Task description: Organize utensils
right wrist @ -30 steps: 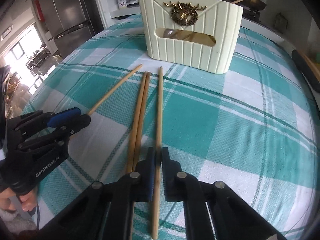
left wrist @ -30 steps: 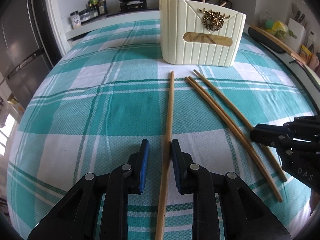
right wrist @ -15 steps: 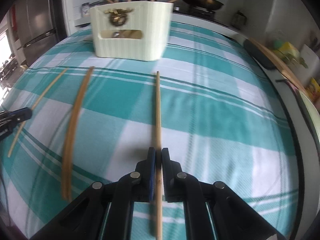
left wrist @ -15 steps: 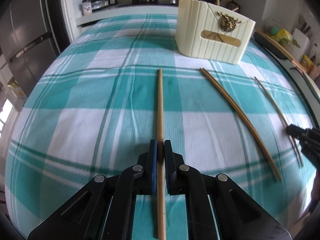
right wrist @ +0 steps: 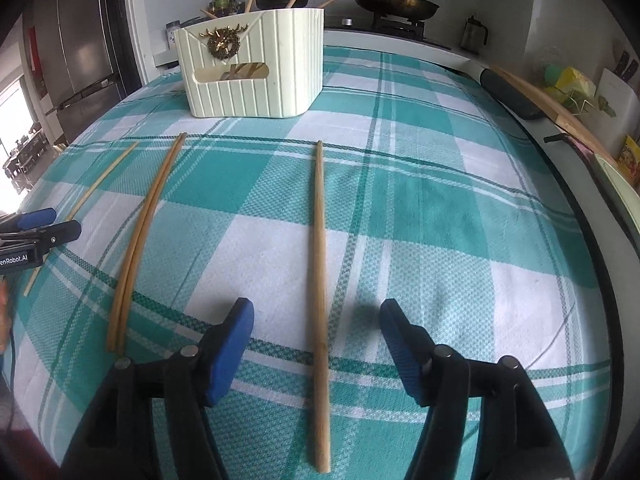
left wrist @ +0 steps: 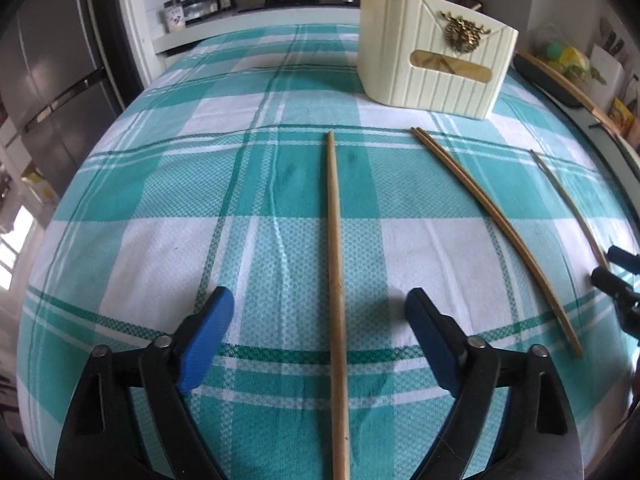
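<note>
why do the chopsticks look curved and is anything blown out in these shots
Left wrist view: fisheye bends the pair of wooden chopsticks toward the edge, while the centred single wooden chopstick stays straight; the black lens rim darkens the corners. Right wrist view: same bending on the pair, and the bright window at the left is overexposed.

The left gripper points steeply down at the table, its jaws opening wide with blue pads clear of everything. The right gripper tilts down likewise, jaws opening, its pads touching nothing.
</note>
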### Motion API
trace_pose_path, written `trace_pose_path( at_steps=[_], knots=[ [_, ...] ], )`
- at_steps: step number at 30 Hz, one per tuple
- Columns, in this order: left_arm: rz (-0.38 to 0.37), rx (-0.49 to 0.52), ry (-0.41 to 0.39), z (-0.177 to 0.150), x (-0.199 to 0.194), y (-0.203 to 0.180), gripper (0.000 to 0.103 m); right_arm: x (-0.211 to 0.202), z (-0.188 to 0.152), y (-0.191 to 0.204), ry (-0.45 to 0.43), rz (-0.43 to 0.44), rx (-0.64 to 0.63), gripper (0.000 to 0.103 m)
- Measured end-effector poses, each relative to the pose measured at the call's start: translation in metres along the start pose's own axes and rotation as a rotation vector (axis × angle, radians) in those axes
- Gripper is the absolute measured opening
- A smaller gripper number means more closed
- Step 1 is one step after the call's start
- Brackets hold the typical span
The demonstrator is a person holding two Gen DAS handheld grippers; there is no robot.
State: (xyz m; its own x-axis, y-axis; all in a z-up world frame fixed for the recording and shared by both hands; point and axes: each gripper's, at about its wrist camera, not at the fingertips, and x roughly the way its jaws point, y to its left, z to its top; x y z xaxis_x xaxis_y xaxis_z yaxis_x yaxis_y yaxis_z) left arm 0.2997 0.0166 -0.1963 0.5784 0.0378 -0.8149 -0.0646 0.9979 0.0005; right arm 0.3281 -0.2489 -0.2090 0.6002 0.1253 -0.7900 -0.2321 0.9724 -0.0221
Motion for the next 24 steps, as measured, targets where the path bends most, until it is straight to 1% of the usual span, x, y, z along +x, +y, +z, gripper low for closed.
trace_pose_path(
  at_steps=[1, 5, 10, 12, 15, 20, 21, 24],
  knots=[
    [0.006, -0.006, -0.001, 0.0001, 0.0009, 0.0013, 0.094, 0.0010, -0.0002, -0.0012, -0.009, 0.000, 0.004, 0.072],
    [0.029, -0.021, 0.014, 0.0004, 0.0008, 0.0042, 0.098, 0.0021, -0.0004, -0.0025, -0.018, 0.001, 0.010, 0.073],
    [0.098, 0.020, 0.015, 0.0021, -0.0039, 0.0012, 0.098, 0.0020, -0.0002, -0.0029, -0.018, 0.002, 0.011, 0.073],
    [0.083, 0.038, 0.008, 0.0025, -0.0052, 0.0002, 0.098, 0.0021, -0.0001, -0.0031, -0.018, 0.002, 0.011, 0.073],
    [0.066, 0.033, 0.018, 0.0009, -0.0044, 0.0012, 0.098, 0.0021, -0.0003, -0.0030, -0.018, 0.003, 0.011, 0.073],
    [0.081, 0.057, 0.040, -0.0013, -0.0063, 0.0015, 0.098, 0.0021, -0.0004, -0.0029, -0.018, 0.003, 0.011, 0.073],
    [0.083, 0.062, 0.041, -0.0025, -0.0063, 0.0025, 0.099, 0.0023, -0.0002, -0.0031, -0.018, 0.003, 0.011, 0.073],
    [0.074, 0.045, 0.042, -0.0051, -0.0059, 0.0083, 0.101, 0.0022, -0.0005, -0.0030, -0.018, 0.003, 0.011, 0.073]
  ],
)
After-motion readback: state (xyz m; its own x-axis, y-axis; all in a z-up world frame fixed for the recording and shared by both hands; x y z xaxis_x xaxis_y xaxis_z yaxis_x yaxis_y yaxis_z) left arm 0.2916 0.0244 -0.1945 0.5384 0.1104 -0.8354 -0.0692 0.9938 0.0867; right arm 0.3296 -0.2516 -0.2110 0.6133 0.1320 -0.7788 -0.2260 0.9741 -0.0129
